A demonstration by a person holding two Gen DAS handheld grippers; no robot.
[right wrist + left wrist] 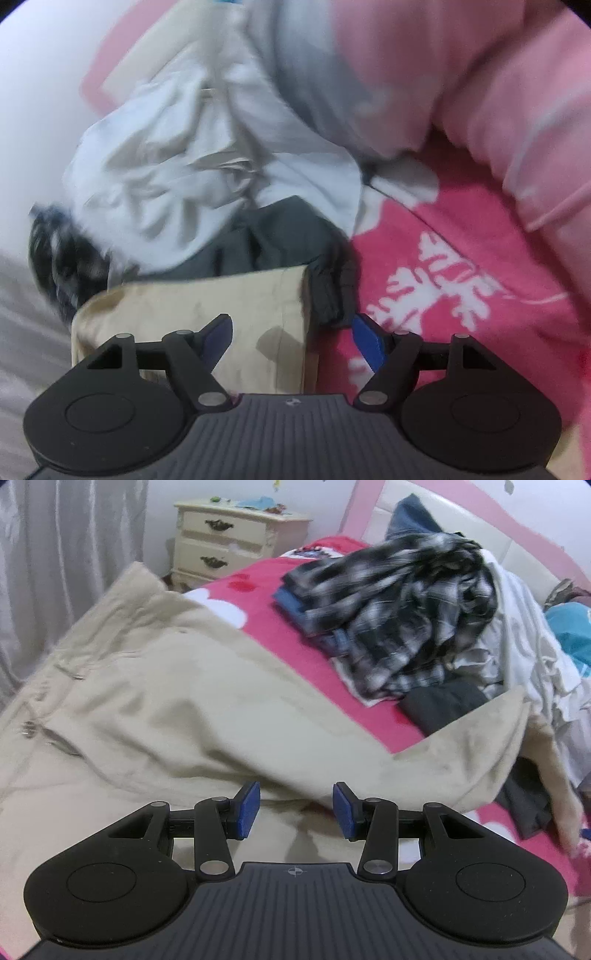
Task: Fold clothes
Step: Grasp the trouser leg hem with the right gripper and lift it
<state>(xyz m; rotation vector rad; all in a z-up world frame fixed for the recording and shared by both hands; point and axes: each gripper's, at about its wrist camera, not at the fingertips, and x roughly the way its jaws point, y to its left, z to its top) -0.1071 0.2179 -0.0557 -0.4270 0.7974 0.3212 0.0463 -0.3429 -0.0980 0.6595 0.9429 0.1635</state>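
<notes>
Beige trousers point(155, 701) lie spread across the pink bed, waistband at the left, one leg running right to its cuff point(491, 746). My left gripper point(295, 808) is open and empty, just above the trouser leg. In the right wrist view the beige cuff end point(221, 314) lies under my right gripper point(291, 339), which is open wide with the cuff edge between its blue pads point(365, 343). It holds nothing.
A pile of clothes sits behind: plaid shirt point(399, 609), white garments point(166, 155), dark grey garment point(280, 236). A cream nightstand point(229, 542) stands at the back left. The pink blanket point(461, 277) and a pink pillow point(480, 81) fill the right.
</notes>
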